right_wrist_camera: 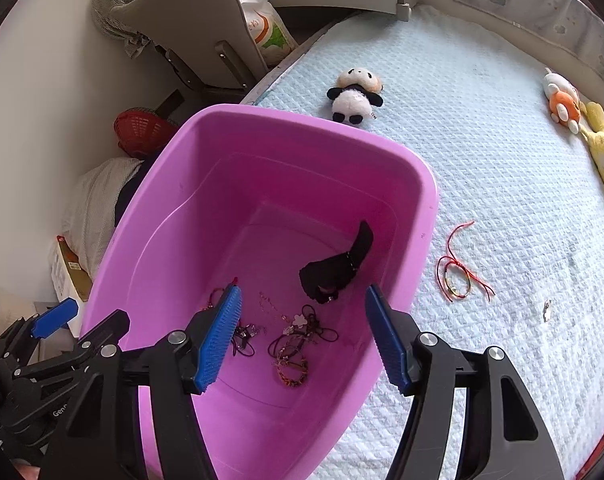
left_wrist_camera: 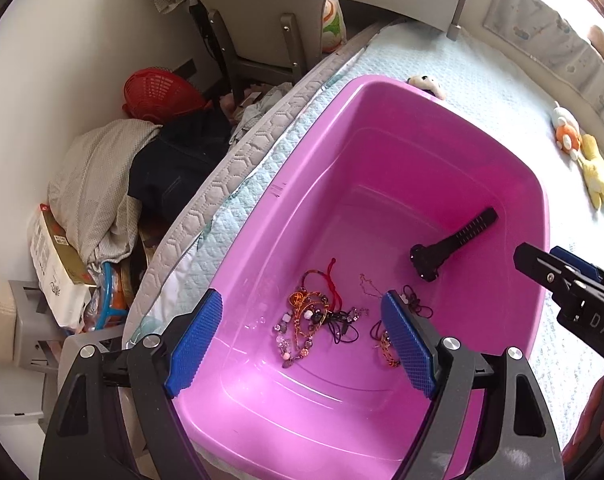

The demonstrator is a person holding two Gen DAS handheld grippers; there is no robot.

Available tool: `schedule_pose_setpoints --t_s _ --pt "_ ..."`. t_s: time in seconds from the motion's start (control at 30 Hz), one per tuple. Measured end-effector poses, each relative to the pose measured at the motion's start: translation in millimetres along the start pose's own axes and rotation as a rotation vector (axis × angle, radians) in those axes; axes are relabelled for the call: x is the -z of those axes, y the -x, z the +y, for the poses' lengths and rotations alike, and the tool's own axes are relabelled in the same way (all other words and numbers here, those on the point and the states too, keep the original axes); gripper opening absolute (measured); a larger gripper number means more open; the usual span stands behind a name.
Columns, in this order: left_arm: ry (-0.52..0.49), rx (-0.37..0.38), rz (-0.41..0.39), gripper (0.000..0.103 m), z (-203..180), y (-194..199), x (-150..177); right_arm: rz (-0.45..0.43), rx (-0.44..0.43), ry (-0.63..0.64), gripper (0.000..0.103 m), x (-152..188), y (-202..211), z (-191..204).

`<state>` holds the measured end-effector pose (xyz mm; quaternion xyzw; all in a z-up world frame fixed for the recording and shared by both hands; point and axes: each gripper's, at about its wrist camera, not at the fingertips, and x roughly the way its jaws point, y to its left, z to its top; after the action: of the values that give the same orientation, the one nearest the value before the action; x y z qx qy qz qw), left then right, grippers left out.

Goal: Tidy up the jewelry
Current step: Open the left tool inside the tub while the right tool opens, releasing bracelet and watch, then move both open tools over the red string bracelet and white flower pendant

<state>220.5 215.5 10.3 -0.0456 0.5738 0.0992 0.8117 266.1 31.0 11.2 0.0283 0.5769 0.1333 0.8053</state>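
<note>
A pink plastic tub (left_wrist_camera: 381, 92) (right_wrist_camera: 421, 184) stands on the bed. On its floor lie a tangle of beaded bracelets and cords (left_wrist_camera: 313, 320) (right_wrist_camera: 294, 344) and a black watch (left_wrist_camera: 449, 244) (right_wrist_camera: 337, 268). My left gripper (left_wrist_camera: 302, 332) hangs over the tub with its blue pads wide apart and nothing between them. Over the tub's right side my right gripper (right_wrist_camera: 302, 324) is open too, empty. A red string bracelet (right_wrist_camera: 457, 272) lies on the blue bedcover right of the tub, with a small silver piece (right_wrist_camera: 547, 309) further right.
A panda plush (right_wrist_camera: 355, 96) lies beyond the tub; an orange and a yellow plush (right_wrist_camera: 581, 128) sit at the bed's far right. Left of the bed are a grey chair (left_wrist_camera: 262, 12), a red basket (left_wrist_camera: 162, 94) and piled clothes (left_wrist_camera: 114, 184).
</note>
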Motion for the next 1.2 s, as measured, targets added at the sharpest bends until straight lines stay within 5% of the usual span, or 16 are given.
schedule_pose_setpoints --t_s 0.73,1.2 --pt "-0.076 0.033 -0.052 0.08 -9 50 20 -0.111 0.017 -0.038 0.062 38 62 0" --pt "-0.168 0.11 -0.097 0.08 -46 76 42 -0.166 0.055 -0.15 0.062 96 106 -36"
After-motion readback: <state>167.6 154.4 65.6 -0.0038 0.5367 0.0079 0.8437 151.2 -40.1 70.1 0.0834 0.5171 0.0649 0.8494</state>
